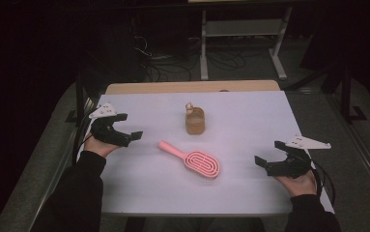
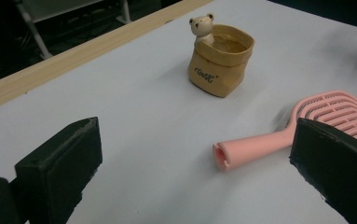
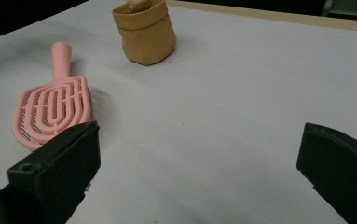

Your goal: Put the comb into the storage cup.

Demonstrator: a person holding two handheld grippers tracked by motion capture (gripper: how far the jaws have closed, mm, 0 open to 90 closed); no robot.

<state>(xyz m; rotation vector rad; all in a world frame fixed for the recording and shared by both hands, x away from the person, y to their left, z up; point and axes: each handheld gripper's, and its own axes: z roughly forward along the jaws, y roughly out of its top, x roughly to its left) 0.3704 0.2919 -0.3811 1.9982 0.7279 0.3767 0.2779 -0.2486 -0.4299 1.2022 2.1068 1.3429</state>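
Note:
A pink vented hairbrush lies flat at the table's centre, handle toward the far left; it also shows as the hairbrush and the hairbrush. Behind it stands a tan bag-shaped cup with a small bear figure on its rim, seen too as the cup and the cup. My left gripper hovers open at the table's left side, a hand-width from the brush handle. My right gripper is open at the right, beside the brush head. Nothing is held by either gripper.
The white table top has a wooden strip along its far edge. Behind it, on the dark floor, are cables and a white metal frame. Bare surface lies around both objects.

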